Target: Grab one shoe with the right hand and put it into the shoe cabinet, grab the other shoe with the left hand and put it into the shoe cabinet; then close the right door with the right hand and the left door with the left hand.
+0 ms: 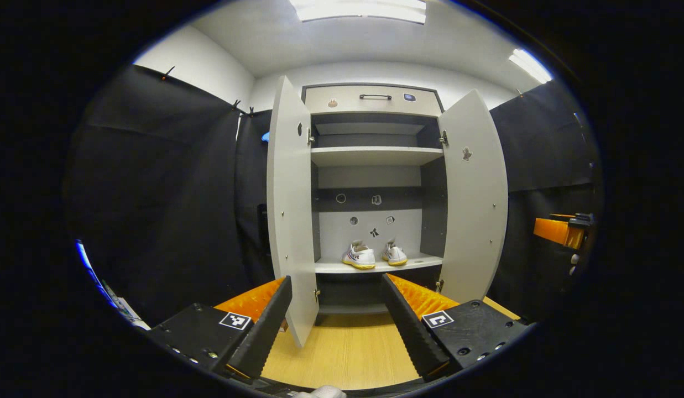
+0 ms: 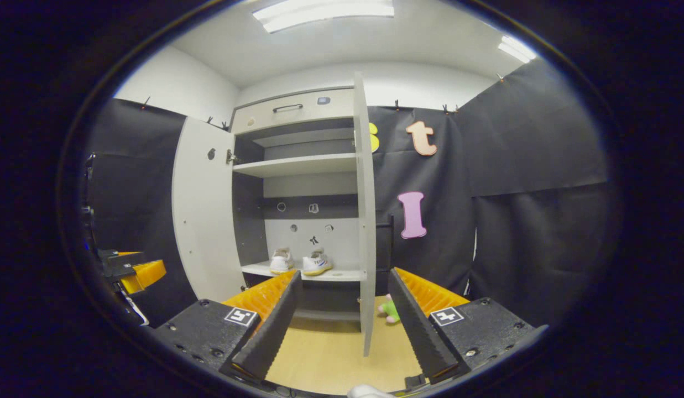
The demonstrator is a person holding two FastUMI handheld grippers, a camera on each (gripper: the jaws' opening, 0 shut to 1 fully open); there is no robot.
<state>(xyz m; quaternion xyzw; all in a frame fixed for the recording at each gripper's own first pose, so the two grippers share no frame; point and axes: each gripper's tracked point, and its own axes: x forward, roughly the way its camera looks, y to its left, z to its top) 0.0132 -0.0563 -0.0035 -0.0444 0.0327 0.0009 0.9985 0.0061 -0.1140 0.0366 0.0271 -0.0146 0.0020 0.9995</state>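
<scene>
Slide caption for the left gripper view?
Open left gripper faces the shoe cabinet: both shoes shelved, both doors open.

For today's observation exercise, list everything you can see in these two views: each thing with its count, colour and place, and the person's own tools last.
cabinet: one, grey, against the back wall, top drawer shut
doors: two, grey, both open
shoes: two, white with yellow soles, side by side on the lowest shelf
toy: one, green and pink, on the floor right of the cabinet
floor: light wood
left gripper: black fingers, orange body, open, holding nothing
right gripper: same colours, open, holding nothing
</scene>
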